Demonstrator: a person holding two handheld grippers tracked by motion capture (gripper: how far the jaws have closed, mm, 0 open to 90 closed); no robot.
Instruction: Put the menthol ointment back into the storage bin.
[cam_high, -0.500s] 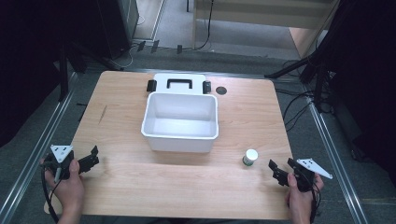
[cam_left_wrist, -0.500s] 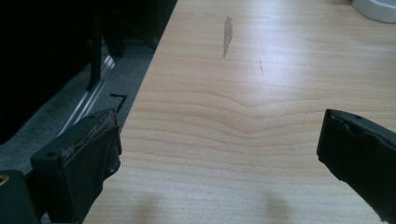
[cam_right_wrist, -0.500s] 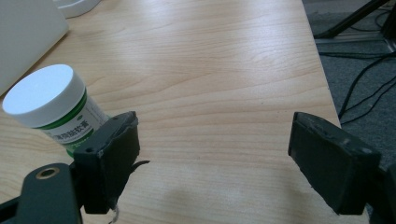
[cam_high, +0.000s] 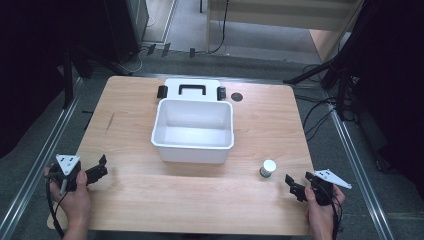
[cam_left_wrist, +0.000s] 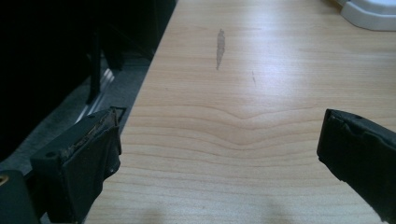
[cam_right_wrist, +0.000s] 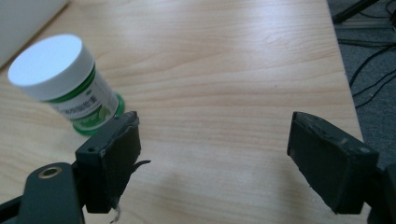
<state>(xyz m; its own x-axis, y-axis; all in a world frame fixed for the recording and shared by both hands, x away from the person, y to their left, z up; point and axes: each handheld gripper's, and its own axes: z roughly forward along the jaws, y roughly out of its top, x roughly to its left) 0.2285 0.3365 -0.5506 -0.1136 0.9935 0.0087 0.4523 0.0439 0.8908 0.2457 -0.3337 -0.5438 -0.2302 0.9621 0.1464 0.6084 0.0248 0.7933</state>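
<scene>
Table (cam_high: 150, 200) showing pale wood grain, one grey smear (cam_left_wrist: 220, 46) marking it. Bin (cam_high: 193, 145) showing white; lid (cam_high: 192, 89) behind it showing white with black handle and clasps. Small jar (cam_right_wrist: 65, 81) wearing a white cap, green-and-white label (print blurred). Both grippers, left gripper (cam_high: 97, 170) and right gripper (cam_high: 295, 186), showing black, grey plates on top.

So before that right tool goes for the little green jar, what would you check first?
1. Right tool open: ok.
2. Small white-capped green jar upright on the wooden table: ok.
3. Jar between the jaws: not ok, it stands off to one side, ahead.
4. Open white plastic box has room: ok.
5. Left tool open, holding nothing: ok.
6. Jar cap tight: cannot tell.
</scene>
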